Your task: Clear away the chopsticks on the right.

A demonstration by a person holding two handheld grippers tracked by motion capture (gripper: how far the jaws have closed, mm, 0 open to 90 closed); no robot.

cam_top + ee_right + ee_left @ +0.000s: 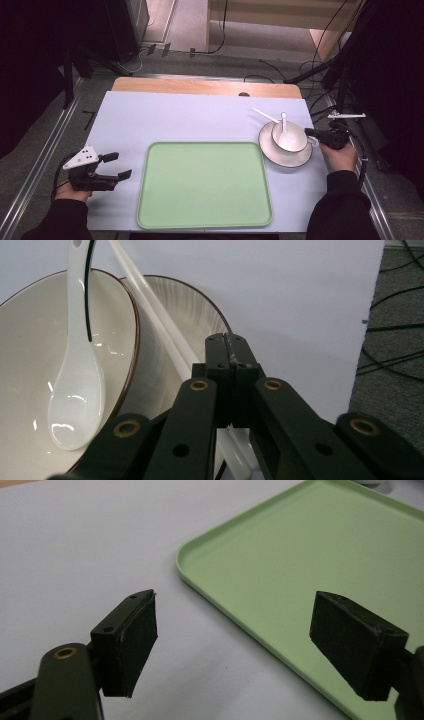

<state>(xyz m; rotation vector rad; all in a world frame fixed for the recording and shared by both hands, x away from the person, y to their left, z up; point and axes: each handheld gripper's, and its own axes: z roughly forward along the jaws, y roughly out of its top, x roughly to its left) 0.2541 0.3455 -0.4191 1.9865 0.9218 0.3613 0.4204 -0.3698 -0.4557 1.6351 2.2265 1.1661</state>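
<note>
Tabletop (150, 120): pale lavender-white sheet over wood, wooden strip exposed along far edge. Directly on it: empty green tray (205, 185) front-centre; white saucer (286, 154), dark-rimmed, just right of the tray; white chopstick (265, 115) with far end on the sheet beyond the saucer.

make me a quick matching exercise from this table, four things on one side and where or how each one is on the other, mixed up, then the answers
Things:
1. spoon
2. tray
3. left gripper
4. right gripper

States:
A. jaws wide apart over the table, left of the tray
B. lying in the bowl
C. jaws shut, at the right of the bowl
D. green, nothing on it, mid-table

Pairs: 1-B, 2-D, 3-A, 4-C
</note>
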